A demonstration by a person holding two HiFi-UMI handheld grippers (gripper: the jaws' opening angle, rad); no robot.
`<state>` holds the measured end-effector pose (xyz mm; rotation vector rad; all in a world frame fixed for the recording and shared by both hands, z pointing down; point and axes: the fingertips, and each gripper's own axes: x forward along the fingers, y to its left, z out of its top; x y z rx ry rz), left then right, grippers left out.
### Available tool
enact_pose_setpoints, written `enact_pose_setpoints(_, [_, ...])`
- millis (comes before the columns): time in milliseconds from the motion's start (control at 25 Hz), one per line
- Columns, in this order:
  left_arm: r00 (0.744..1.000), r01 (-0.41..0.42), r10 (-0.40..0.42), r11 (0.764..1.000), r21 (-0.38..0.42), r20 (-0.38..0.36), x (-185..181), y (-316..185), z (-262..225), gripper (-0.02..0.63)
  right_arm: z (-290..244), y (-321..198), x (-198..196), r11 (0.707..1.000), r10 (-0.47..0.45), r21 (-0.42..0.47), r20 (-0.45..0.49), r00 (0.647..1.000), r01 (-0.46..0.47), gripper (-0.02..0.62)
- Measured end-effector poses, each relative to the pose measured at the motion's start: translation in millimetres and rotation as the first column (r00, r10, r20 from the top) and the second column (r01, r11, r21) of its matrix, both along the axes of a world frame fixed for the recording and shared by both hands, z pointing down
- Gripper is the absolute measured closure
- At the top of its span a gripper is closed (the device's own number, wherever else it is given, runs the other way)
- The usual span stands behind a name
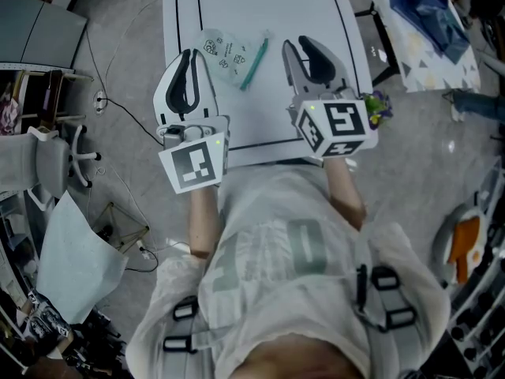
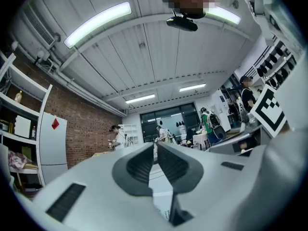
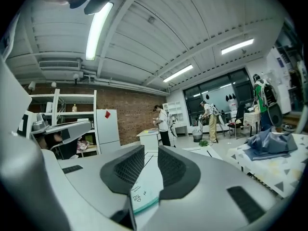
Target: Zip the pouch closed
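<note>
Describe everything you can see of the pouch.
Clear, soft-looking plastic pouch with small dark printed drawings and a green zip strip along the edge nearer the right gripper. It lies flat, slightly crumpled and askew, on the white table, between that gripper and the left gripper; neither grips it. Whether the zip is closed can't be told.

Translucent pouch (image 1: 227,54), printed with small dark drawings, lying flat and askew on the white bench (image 1: 260,125); teal zip strip (image 1: 254,63) running diagonally along its right-hand edge; zipped or unzipped, impossible to tell
</note>
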<state>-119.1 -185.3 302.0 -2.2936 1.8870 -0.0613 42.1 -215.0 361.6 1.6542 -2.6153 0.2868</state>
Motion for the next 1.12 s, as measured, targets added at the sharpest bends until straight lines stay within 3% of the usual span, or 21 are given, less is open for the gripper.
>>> enact_pose_setpoints(120, [1.0,0.012,-0.012,1.0,0.022,-0.001,3.4,0.5,-3.3,0.589,-0.2,2.6,-0.8,1.0,0.001,0.014,-0.024,1.0,0.0,0.565])
enact_pose_setpoints(240, [1.0,0.02,-0.02,1.0,0.016,0.018,2.7,-0.2,-0.4,0.598,3.1,4.6,-3.3,1.0,-0.003,0.007,-0.036,0.999,0.003,0.585])
enact_pose_setpoints(1120, [1.0,0.006,-0.005,1.0,-0.028,0.021,-1.7,-1.3,15.6,0.598,9.4,12.0,-3.6,1.0,-0.004,0.002,-0.077,0.997,0.005,0.588])
